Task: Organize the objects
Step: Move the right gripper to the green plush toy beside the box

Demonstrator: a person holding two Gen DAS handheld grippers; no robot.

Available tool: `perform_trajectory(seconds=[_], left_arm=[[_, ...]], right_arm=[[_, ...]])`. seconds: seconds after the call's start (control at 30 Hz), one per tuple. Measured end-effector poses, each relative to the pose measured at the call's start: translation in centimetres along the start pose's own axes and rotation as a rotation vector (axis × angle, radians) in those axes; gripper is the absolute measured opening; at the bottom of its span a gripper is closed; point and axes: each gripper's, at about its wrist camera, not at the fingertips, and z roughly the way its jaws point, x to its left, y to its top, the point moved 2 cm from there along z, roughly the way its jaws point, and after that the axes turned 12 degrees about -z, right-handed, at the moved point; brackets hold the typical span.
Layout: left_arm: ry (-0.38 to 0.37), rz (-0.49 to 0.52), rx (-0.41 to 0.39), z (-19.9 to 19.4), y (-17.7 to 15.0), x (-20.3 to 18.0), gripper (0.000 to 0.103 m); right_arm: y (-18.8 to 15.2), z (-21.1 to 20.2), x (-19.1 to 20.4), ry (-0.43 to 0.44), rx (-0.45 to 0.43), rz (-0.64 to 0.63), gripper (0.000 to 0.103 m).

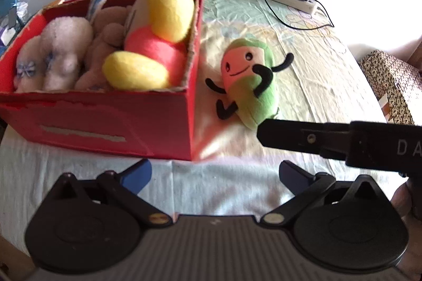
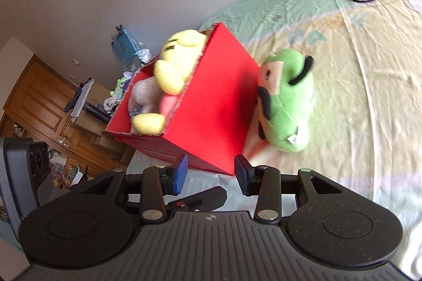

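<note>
While lying on the bed (image 1: 303, 75) | fuzzy oval green toy (image 1: 248, 80), long axis beside cardboard box (image 1: 118, 122) | both hand-held grippers (image 1: 215, 172) (image 2: 211, 172) parted, empty.

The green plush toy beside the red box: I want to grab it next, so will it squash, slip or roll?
The green plush toy looks soft and stuffed, so it would probably squash between pads and feel light. Its fuzzy fabric should resist slipping. Lying flat on the bedsheet, with thin floppy black limbs, it seems unlikely to roll.

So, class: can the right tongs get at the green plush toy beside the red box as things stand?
Probably yes. The green plush toy lies in the open on the bedsheet, beside the red box; nothing sits between it and the empty right tongs.
</note>
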Motion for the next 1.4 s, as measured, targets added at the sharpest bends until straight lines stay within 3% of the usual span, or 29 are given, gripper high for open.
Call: perform_trajectory(seconds=[0.4, 0.47, 0.63, 0.77, 1.07, 1.2, 1.3, 1.4], left_arm=[[-0.175, 0.172, 0.043, 3.3, -1.3, -4.2, 0.102], [-0.178, 0.201, 0.038, 3.9, -1.4, -4.9, 0.102], [-0.163, 0.274, 0.018, 5.2, -1.8, -5.5, 0.102], [-0.154, 0.309, 0.005, 6.1, -1.9, -5.6, 0.102], [-0.141, 0.394, -0.039, 6.9, -2.3, -6.3, 0.102], [-0.151, 0.399, -0.025, 6.9, -2.5, -6.1, 0.102], [-0.153, 0.410, -0.021, 6.9, -2.5, -6.1, 0.102], [-0.161, 0.409, -0.024, 6.6, -2.5, -6.2, 0.102]], right_arm=[[-1.4, -1.0, -4.8, -0.131, -0.002, 0.132, 0.044], [-1.2, -1.3, -5.5, -0.149, -0.017, 0.139, 0.050], [-0.3, -1.4, -6.9, -0.158, -0.052, 0.199, 0.051], [0.6, -0.3, -7.1, -0.164, -0.042, 0.174, 0.055], [3.2, 3.7, -7.7, -0.118, -0.024, 0.186, 0.061], [3.8, 5.5, -8.3, -0.096, -0.011, 0.201, 0.073], [3.8, 6.5, -8.9, -0.039, 0.005, 0.238, 0.072], [3.6, 6.6, -9.4, 0.031, 0.010, 0.294, 0.059]])
